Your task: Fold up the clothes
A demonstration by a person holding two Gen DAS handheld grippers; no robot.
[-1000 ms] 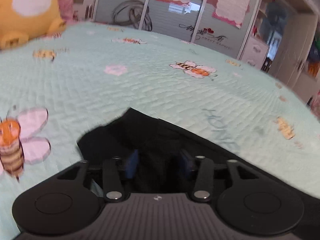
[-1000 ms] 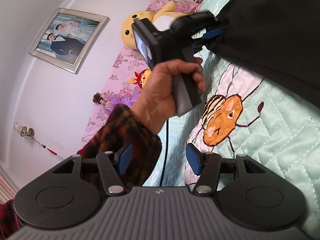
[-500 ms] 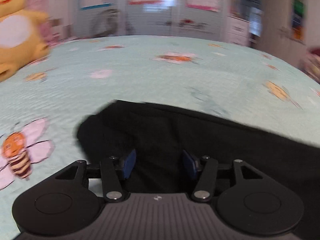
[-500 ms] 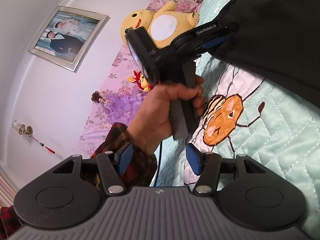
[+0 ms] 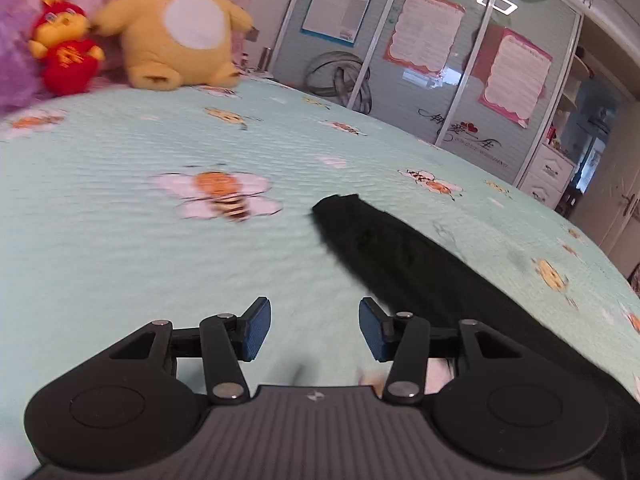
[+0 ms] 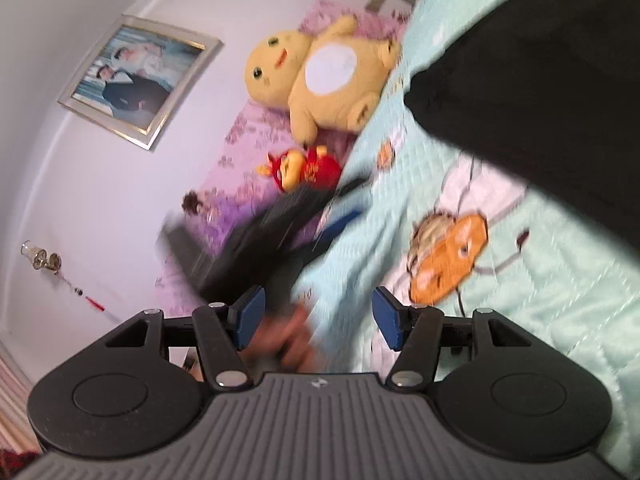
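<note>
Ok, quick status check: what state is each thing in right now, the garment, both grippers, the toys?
Black garment: lying on the bedspread, apart from both grippers.
Left gripper: fingers closing, nothing between them, over bare bedspread left of the garment.
Right gripper: open, empty.
Yellow plush: sitting upright at the head of the bed.
Red plush: upright beside the yellow one.

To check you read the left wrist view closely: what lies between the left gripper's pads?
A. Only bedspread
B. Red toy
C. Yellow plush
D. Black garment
A: the left gripper frames bare bedspread; the black garment lies to its right.
</note>
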